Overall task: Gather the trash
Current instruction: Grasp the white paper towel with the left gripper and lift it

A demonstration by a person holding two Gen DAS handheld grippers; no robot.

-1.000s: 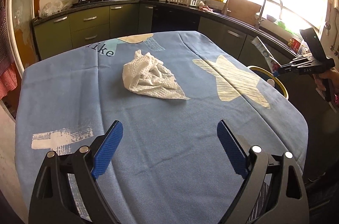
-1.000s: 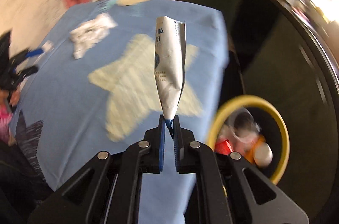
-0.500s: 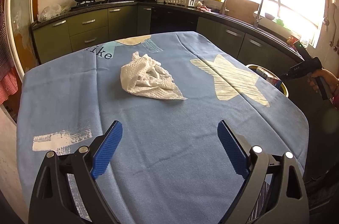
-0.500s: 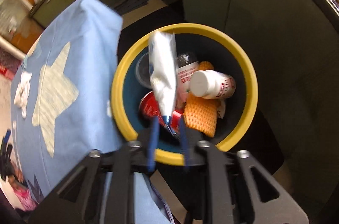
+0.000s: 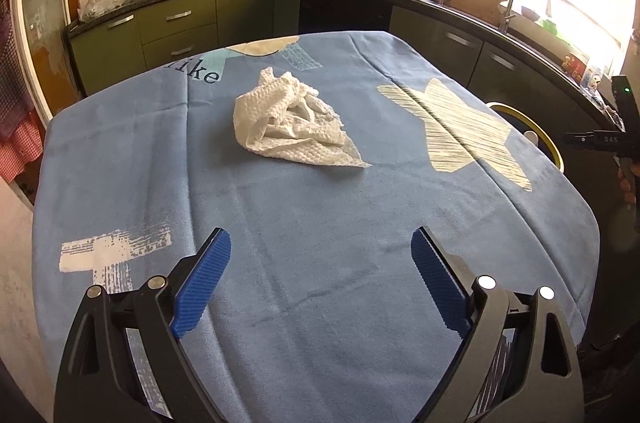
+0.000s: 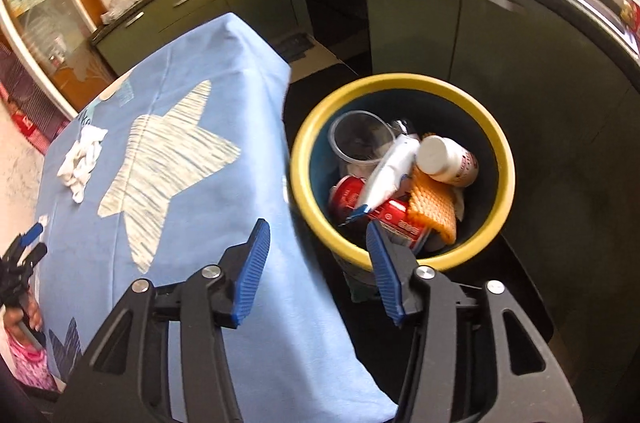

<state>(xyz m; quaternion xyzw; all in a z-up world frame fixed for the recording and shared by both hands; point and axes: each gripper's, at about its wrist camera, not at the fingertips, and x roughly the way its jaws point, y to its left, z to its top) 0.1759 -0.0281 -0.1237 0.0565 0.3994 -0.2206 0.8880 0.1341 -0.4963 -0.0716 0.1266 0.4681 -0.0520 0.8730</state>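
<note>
Dropped since a second ago: squeezed tube now in yellow-rimmed bin; right gripper opening, empty. Crumpled paper towel dead ahead of wide-open, empty left gripper, nearer.

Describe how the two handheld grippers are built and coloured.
Both the left gripper and the right gripper have black angular frames with silver rivets and two fingers faced with ribbed blue pads. Seen from the side, the right one bears small white lettering and a green light.

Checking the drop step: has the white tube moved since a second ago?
Yes. The white tube has left the opening right gripper and lies inside the yellow-rimmed bin.
</note>
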